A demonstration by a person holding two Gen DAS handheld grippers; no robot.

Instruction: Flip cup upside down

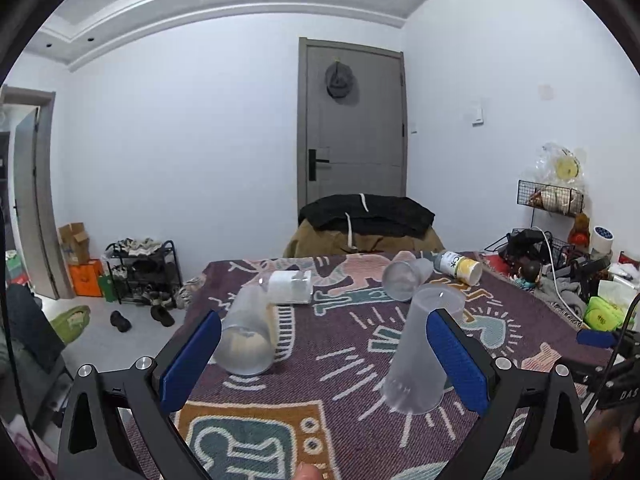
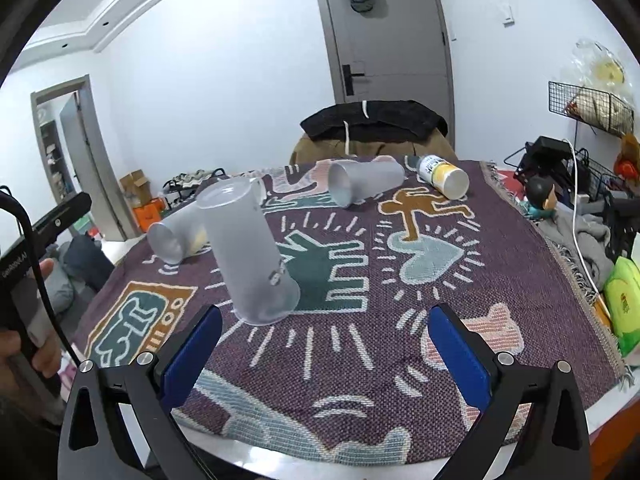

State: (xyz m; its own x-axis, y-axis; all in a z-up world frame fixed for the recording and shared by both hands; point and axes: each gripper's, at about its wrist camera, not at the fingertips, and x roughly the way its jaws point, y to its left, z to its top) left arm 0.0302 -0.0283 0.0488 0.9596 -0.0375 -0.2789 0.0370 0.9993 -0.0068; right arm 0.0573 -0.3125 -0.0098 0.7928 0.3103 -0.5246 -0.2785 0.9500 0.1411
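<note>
A frosted cup (image 1: 416, 356) (image 2: 250, 252) stands mouth down on the patterned cloth. A second frosted cup (image 1: 246, 334) (image 2: 174, 236) lies on its side to its left. A third frosted cup (image 1: 404, 278) (image 2: 362, 182) lies on its side farther back. My left gripper (image 1: 324, 354) is open and empty; its right finger (image 1: 456, 356) is just in front of the standing cup. My right gripper (image 2: 326, 354) is open and empty, low over the cloth, in front and to the right of the standing cup.
A white and yellow can (image 1: 460, 266) (image 2: 442, 174) lies at the back right. A white cup (image 1: 290, 286) lies behind the left cup. The table (image 2: 608, 404) edge is near. Clutter and a green pack (image 2: 624, 300) sit right. A chair with clothes (image 1: 366, 220) stands behind.
</note>
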